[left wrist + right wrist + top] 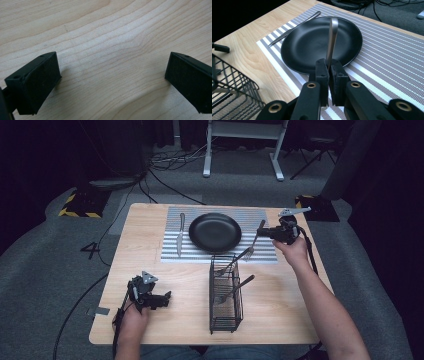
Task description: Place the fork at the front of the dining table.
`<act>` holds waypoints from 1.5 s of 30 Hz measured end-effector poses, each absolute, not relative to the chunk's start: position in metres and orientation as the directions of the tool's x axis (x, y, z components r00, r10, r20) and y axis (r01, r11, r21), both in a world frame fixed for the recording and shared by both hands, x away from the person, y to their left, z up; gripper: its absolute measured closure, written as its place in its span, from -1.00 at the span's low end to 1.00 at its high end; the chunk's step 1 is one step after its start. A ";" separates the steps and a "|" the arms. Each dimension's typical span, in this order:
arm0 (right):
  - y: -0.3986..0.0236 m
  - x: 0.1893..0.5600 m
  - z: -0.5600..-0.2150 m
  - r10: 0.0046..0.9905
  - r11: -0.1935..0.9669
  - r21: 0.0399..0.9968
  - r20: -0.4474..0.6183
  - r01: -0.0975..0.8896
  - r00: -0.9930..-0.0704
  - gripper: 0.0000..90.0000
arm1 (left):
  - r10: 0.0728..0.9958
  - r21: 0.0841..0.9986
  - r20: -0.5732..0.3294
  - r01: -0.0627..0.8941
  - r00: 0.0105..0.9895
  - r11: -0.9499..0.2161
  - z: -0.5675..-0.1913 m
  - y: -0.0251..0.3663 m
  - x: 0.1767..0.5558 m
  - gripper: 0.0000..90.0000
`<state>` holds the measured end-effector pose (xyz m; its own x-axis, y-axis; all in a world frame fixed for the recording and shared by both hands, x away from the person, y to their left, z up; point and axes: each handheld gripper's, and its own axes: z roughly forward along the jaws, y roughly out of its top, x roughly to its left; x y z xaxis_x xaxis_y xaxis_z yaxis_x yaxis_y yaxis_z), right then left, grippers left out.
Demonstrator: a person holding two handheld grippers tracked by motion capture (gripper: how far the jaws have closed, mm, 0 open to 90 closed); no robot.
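Observation:
My right gripper (265,232) hovers over the right part of a striped placemat (260,216), shut on a metal fork (251,246). The fork's tines hang down towards the basket. In the right gripper view the jaws (329,73) pinch the fork's handle (332,35), which rises in front of a black plate (317,45). That plate (215,232) sits mid-mat, with a knife (180,234) on its left. My left gripper (161,300) rests low at the front left of the table. Its pads (37,82) stand wide apart, open over bare wood.
A black wire basket (226,312) stands in front of the mat, holding two more utensils (234,290). The wooden table (150,260) has bare room on its left half. Beyond its far edge lie cables and desk legs (207,155) on the floor.

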<state>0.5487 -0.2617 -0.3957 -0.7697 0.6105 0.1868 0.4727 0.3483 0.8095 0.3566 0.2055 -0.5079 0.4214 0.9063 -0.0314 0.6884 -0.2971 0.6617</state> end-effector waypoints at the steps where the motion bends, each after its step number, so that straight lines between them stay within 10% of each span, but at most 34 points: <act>1: -0.262 0.550 -0.396 0.614 0.348 0.809 0.184 0.473 -0.768 0.90 | 0.906 0.662 -0.031 0.688 0.422 -0.297 -0.508 0.206 0.357 -1.00; 45: -0.290 0.576 -0.450 0.790 0.270 0.698 0.233 0.664 -0.566 0.37 | 0.906 0.662 -0.031 0.688 0.421 -0.297 -0.508 0.205 0.357 -1.00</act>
<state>0.5762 -0.2904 -0.4500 -0.5664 0.7904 0.2333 0.6638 0.2697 0.6976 0.3566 0.2055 -0.5078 0.4214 0.9064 -0.0313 0.6885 -0.2973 0.6615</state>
